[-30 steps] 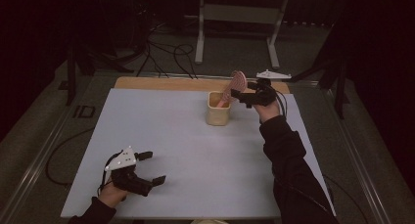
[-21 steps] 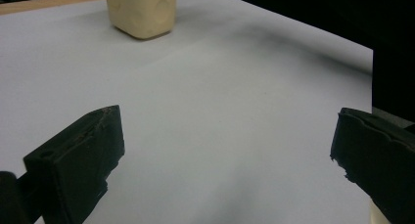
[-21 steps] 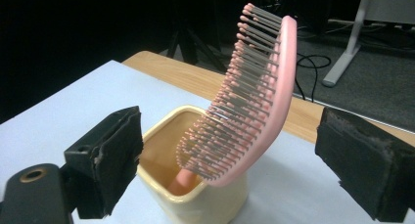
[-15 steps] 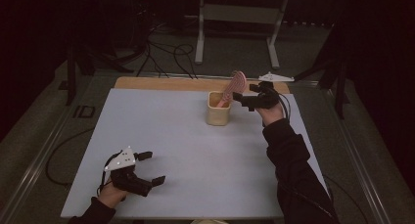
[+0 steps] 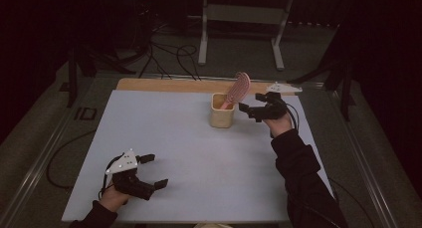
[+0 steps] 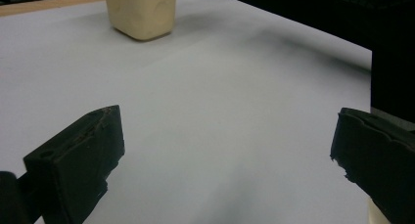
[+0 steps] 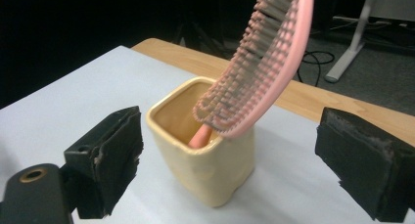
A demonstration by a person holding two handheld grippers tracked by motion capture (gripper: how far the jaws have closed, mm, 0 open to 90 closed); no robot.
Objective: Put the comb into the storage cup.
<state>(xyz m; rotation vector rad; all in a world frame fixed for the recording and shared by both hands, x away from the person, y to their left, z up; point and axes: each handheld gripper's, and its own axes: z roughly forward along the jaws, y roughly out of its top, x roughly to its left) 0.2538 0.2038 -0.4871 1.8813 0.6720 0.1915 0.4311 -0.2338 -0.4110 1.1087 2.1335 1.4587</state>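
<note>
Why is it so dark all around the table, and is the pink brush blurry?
High view: light falls on the table, so the floor around goes nearly black. Right gripper view: the hairbrush and cup look fairly sharp, the near black jaws softer. Left gripper view: the cup is slightly soft, with faint shadows on the table.

One cream square cup (image 5: 222, 113) stands on the table (image 5: 164, 133). One pink hairbrush (image 5: 238, 88) leans in it. Two handheld grippers: left gripper (image 5: 150, 171), right gripper (image 5: 249, 106).
</note>
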